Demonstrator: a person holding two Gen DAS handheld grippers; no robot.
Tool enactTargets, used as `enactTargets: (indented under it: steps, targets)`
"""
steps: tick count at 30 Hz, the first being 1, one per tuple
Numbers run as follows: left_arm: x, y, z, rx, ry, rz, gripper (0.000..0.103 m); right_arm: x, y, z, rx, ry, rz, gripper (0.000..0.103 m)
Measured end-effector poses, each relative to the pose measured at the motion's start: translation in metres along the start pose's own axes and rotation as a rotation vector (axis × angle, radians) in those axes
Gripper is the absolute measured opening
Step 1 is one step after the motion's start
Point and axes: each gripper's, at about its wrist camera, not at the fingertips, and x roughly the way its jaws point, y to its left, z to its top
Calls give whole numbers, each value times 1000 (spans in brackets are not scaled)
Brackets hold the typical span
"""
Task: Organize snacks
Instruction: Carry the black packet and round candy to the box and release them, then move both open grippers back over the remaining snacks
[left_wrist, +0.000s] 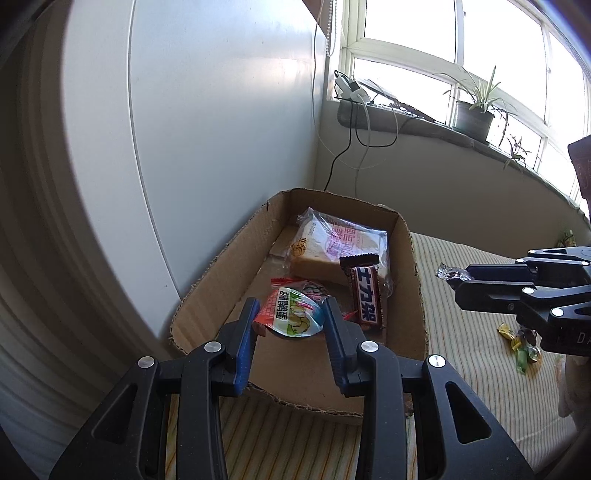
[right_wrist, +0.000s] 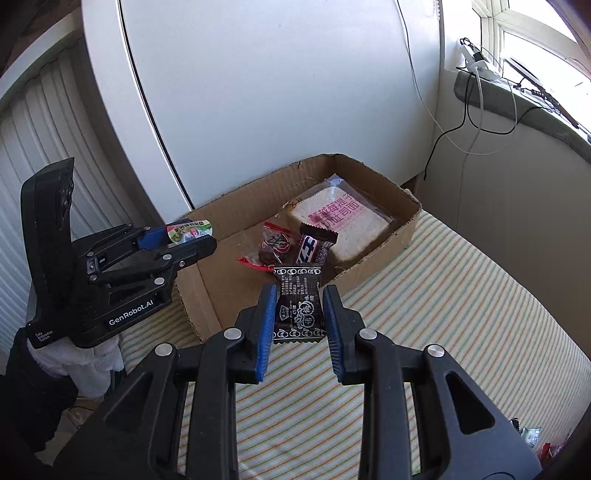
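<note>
Blue ribbed pads up close on the left gripper (left_wrist: 290, 325), clamped on a glossy round-edged egg snack packet (left_wrist: 291, 317), held over the near end of the cardboard box (left_wrist: 229, 266). Same packet seen only edge-on from the right wrist view. Right gripper (right_wrist: 300, 314) pinching a small dark candy wrapper (right_wrist: 298, 304), crimped zigzag ends, white print, hanging just above the box's near rim. From the left wrist view, only a crinkled foil tip of that wrapper poking past the black jaws.

Inside the box, torn corrugated edges, open top: sliced bread in a clear bag (left_wrist: 332, 247) at the far end, dark chocolate bar (left_wrist: 364, 291) leaning against it, red-trimmed packet (right_wrist: 275, 242) beside.

Only from the left wrist: loose yellow and green candies (left_wrist: 519, 345) on the striped cloth (left_wrist: 461, 314), potted plant (left_wrist: 474, 110) on the windowsill. Only from the right wrist: white sleeve cuff (right_wrist: 74, 354) under the left gripper's handle.
</note>
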Motion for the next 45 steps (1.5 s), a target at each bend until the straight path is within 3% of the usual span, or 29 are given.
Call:
enactTargets:
  steps: [6, 8, 9, 11, 17, 21, 30, 33, 41, 45]
  targets:
    - [3, 9, 1, -24, 3, 11, 40, 31, 21, 7, -28, 32, 52, 27]
    - [3, 12, 1, -36, 8, 10, 41, 35, 25, 8, -37, 26, 35, 32]
    - [2, 12, 1, -34, 6, 13, 41, 35, 25, 9, -35, 25, 26, 41]
    - [1, 12, 0, -29, 5, 12, 41, 33, 22, 9, -24, 20, 36, 43]
    - [1, 10, 2, -31, 0, 9, 43, 16, 13, 6, -1, -2, 17, 44]
    - [-2, 6, 2, -25, -1, 15, 44, -2, 7, -3, -4, -22, -10, 54]
    - [-23, -21, 4, 16, -23, -10, 44, -47, -20, -25, 46, -69, -63, 55]
    - [-28, -37, 4, 38, -21, -39, 44, -64, -34, -38, 73, -85, -85, 66]
    - [-28, -87, -5, 98, 16, -137, 44, -108, -83, -85, 162, -103, -206, 67]
    - [-20, -117, -11, 111, 54, -219, 44, -132, -111, -111, 214, -97, -259, 67]
